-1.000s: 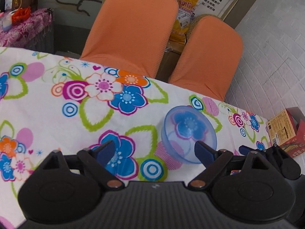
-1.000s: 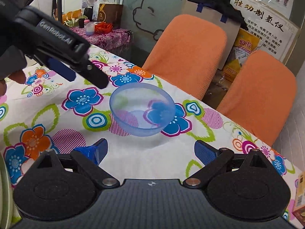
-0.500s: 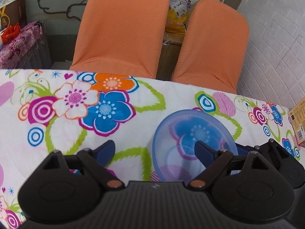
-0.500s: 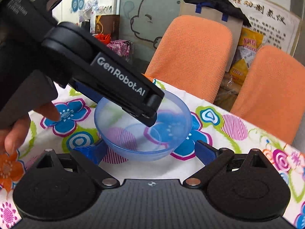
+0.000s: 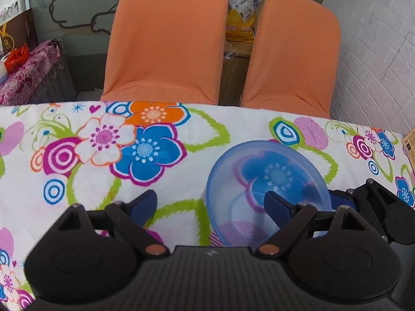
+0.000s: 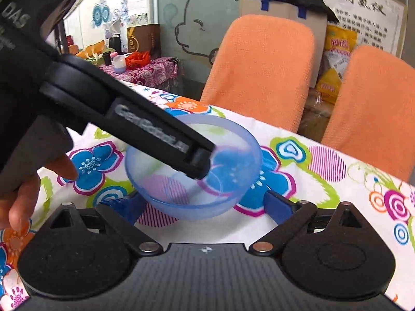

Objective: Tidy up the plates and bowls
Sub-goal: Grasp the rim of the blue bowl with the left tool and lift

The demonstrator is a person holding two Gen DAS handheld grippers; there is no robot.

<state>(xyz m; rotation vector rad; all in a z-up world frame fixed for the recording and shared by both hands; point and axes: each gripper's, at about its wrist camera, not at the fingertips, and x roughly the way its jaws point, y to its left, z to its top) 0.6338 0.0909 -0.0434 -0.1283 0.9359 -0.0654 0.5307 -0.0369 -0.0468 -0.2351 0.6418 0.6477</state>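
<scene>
Translucent blue plastic is the material of the bowl [image 6: 193, 171], which stands upright on the flowered tablecloth [image 5: 103, 155], near the table's far edge. In the right wrist view the right gripper [image 6: 205, 204] has its fingers spread wide, one blue pad on each side of the bowl's lower wall; I cannot tell if the pads touch it. The left gripper [image 5: 211, 204] is also wide open: its right finger [image 5: 277, 207] reaches over the rim into the bowl [image 5: 267, 186], and its left finger [image 5: 144, 204] is outside, over the cloth. In the right view this finger [image 6: 160, 140] comes from the left, and a hand [image 6: 31, 186] holds the handle. Beyond the table stand two orange chairs [image 5: 166, 39], then a yellow bag [image 5: 240, 7] between them.
</scene>
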